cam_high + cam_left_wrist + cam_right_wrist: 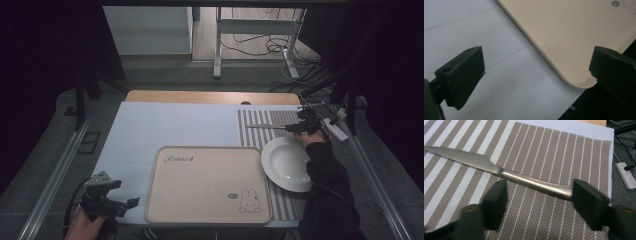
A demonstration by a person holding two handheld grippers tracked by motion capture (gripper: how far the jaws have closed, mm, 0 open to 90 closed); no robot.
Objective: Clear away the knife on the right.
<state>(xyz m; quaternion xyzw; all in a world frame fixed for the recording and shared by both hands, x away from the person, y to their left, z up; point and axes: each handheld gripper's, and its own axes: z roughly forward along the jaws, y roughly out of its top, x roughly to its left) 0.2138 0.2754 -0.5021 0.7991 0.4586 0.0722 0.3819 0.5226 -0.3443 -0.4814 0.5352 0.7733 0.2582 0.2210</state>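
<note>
The knife (265,127) lies flat on the striped placemat (285,207) at about two o'clock on the table (175,122), its long axis running nine to three, blade tip toward nine, handle toward the mat's right edge. The right gripper (537,205) comes in low from three o'clock, forearm stretched past the white plate (287,163); its jaws straddle the handle end, half closed and not yet pressing, so nothing is gripped. The left gripper (536,72) rests at seven o'clock, jaws wide and empty, beside the corner of the beige tray (200,185). Bare table lies beyond the tray toward twelve.
</note>
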